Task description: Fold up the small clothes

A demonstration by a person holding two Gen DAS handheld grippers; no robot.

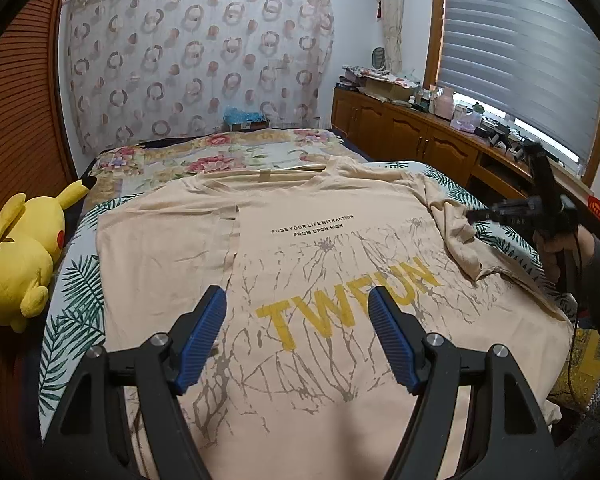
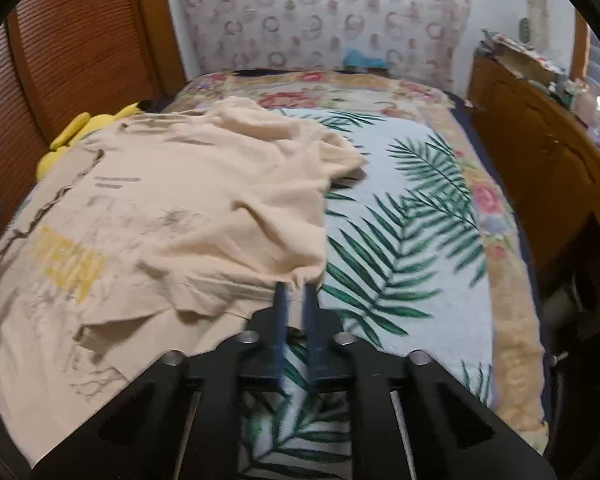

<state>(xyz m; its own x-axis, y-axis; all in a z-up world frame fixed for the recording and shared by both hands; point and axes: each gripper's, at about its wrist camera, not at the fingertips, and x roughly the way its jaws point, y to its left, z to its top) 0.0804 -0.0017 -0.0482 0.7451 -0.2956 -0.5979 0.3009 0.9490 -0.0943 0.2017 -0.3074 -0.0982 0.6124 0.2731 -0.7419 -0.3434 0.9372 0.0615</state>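
my left gripper (image 1: 296,308), ribbed blue pads spread wide, hovers over one soft beige t-shirt (image 1: 308,248) lying printed side up on the palm-leaf blanket (image 2: 400,208). my right gripper (image 2: 296,286) pinches the shirt's sleeve hem, lifting the sleeve in loose folds. one plush yellow toy (image 1: 20,256) rests at the bed's left edge; beyond, a circle-patterned curtain (image 1: 200,64).

We see a soft, matt cotton T-shirt (image 1: 320,248) on a fuzzy leaf-print blanket (image 2: 412,216), a plush yellow toy (image 1: 20,256) far left, glossy wooden cabinets (image 1: 412,128) right, and ribbed blue plastic finger pads (image 1: 204,336).
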